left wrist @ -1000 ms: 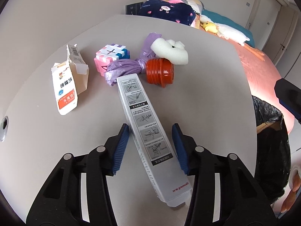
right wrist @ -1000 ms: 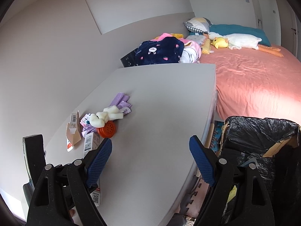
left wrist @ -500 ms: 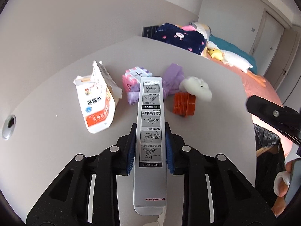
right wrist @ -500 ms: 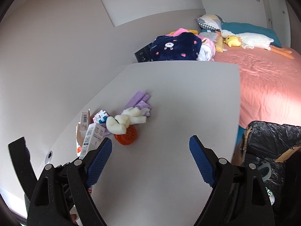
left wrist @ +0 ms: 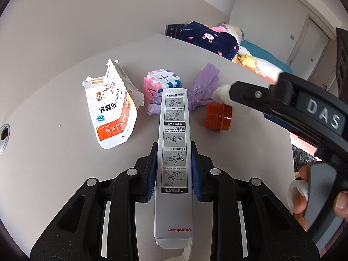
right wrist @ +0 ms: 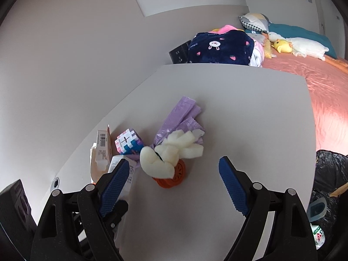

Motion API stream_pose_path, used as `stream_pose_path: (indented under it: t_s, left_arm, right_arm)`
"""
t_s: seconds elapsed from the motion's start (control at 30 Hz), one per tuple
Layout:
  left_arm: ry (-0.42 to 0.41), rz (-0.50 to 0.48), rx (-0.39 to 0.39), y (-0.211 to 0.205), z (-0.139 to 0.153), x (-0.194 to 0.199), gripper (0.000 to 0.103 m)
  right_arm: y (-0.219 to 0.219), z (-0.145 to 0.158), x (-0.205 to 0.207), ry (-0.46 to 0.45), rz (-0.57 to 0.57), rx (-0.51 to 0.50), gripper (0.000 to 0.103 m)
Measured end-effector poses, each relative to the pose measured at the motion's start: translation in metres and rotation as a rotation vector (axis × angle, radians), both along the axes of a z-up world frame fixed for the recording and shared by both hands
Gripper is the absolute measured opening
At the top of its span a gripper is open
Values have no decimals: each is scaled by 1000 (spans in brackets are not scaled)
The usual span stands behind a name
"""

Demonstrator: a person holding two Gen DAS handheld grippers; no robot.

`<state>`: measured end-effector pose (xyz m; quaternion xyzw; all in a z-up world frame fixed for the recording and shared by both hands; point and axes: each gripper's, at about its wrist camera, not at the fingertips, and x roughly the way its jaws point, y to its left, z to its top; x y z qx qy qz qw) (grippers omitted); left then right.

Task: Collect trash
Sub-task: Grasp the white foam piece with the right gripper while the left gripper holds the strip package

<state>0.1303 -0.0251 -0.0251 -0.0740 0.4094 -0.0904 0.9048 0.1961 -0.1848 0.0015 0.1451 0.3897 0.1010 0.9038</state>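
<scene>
My left gripper (left wrist: 173, 152) is shut on a long silver box (left wrist: 174, 113) and holds it lengthwise above the grey table (left wrist: 54, 163). Past its far end lies a pile: a torn white and orange carton (left wrist: 113, 108), a pink and blue puzzle cube (left wrist: 162, 82), a crumpled purple bag (left wrist: 202, 87), an orange ribbed cap (left wrist: 217, 117) and white foam (right wrist: 169, 154) resting on the cap. My right gripper (right wrist: 174, 163) hovers open just short of the foam and the orange cap (right wrist: 174, 174), nothing between its fingers. A hand holds it at the right of the left wrist view.
A black trash bag (right wrist: 330, 174) hangs open beyond the table's right edge. Beyond it is a bed with a pink sheet (right wrist: 326, 91); a navy blanket (right wrist: 219, 47) is piled at the table's far end. A round cable hole (left wrist: 3, 132) sits at the table's left.
The left jaws closed onto the silver box, which swung straight between them and lifted. The right gripper moved left toward the pile and now reaches into the left wrist view.
</scene>
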Motion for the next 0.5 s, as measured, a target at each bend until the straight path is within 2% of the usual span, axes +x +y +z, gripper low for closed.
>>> stream_pose_path:
  t_s: [0.2,0.27,0.37,0.5]
  left_arm:
    - [10,1,-18,4,-2,5,27]
    - [12,2,-24,5,-2,5,27]
    - [13,0,-28,5,-3,6,27]
    - [17,-4,-37,6,-3,8,27]
  right_arm:
    - [8,-9,15,30,12,3,84]
    - [10,-11,18,38,17,0,76]
    - [10,-15,21,51,21,12,58]
    - [6,-13,19,30,13,37,46]
